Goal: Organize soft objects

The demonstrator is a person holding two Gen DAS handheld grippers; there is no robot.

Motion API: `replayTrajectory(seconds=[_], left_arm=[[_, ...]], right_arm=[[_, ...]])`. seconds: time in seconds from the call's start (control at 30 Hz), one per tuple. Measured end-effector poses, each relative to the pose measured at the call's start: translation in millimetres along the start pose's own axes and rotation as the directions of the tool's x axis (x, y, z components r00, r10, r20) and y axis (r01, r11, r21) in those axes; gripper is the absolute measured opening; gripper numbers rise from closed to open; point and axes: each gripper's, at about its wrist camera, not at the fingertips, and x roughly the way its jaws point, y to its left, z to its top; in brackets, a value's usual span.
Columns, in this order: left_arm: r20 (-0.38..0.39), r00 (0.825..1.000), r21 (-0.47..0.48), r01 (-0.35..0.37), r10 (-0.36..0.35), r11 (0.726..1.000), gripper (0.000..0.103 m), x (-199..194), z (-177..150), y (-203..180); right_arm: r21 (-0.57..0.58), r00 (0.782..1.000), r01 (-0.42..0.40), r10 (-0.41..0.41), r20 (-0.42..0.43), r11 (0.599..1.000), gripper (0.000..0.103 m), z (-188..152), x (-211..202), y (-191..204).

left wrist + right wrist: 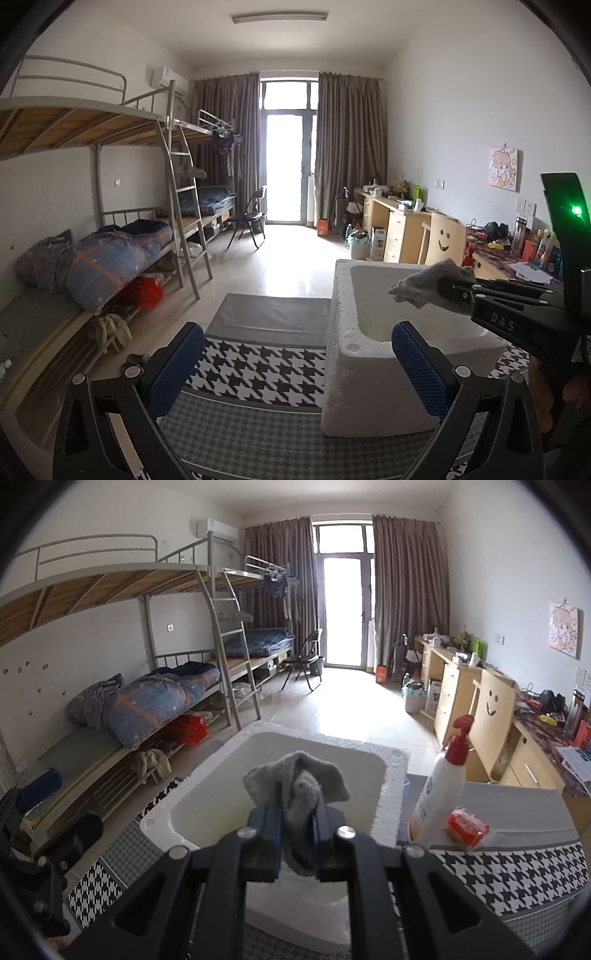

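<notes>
The right gripper [295, 834] is clamped narrowly on a grey sock [299, 786]; the blue pads [275, 830] press the fabric from both sides, and the loose upper part of the sock spreads above the fingertips. In the left wrist view the same right gripper [443, 290] enters from the right edge, with the grey sock [424, 286] bunched around its tip, held above the open cavity of the foam box [341, 350].

The left gripper [299, 365] stands wide, with nothing between its blue pads [177, 365]; its right finger overlaps the near wall of the foam box in the picture.

The foam box [391, 775] is white, rectangular and open at the top; its interior appears empty. It rests on a houndstooth cloth [258, 369] in black, white and grey that covers the work surface.

Just right of the box in the right wrist view, a white pump bottle [439, 790] with a red head stands upright. A small red packet [467, 825] lies touching the bottle's base.

Behind the work surface, a metal bunk bed [110, 221] with rolled blue bedding lines the left wall, and a wooden desk [399, 225] lines the right wall
</notes>
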Motion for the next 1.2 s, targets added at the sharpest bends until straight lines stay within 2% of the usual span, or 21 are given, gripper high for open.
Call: replayTrajectory(seconds=[0.37,0.47,0.53,0.63,0.7,0.9,1.2], left_arm=[[0.0,1.0,-0.003,0.003,-0.003,1.0,0.102,-1,-1,4],[0.001,1.0,-0.003,0.002,-0.002,1.0,0.102,-3,-1,6],[0.002,1.0,-0.004,0.004,-0.004,1.0,0.102,-3,-1,6],[0.001,1.0,-0.003,0.004,-0.004,1.0,0.102,-4,-2,6],[0.002,1.0,-0.005,0.004,-0.004,1.0,0.102,-5,-2,6],[0.004,1.0,-0.002,0.009,-0.009,1.0,0.102,-7,-1,4],[0.023,0.999,0.004,0.027,-0.028,1.0,0.102,-24,1,-7]], right_arm=[[0.013,0.999,-0.013,0.014,-0.051,1.0,0.018,-2,16,0],[0.03,0.997,-0.004,0.006,-0.071,1.0,0.035,-1,17,-3],[0.043,0.997,-0.014,0.017,-0.075,0.999,0.061,-1,16,-5],[0.056,0.998,-0.017,0.02,-0.055,0.998,0.078,-1,11,-5],[0.042,0.998,-0.024,0.026,-0.053,0.999,0.082,-2,8,-3],[0.011,1.0,0.0,0.0,-0.03,1.0,0.086,-4,-4,-1],[0.012,1.0,0.006,-0.006,0.02,1.0,0.087,-3,-31,-8]])
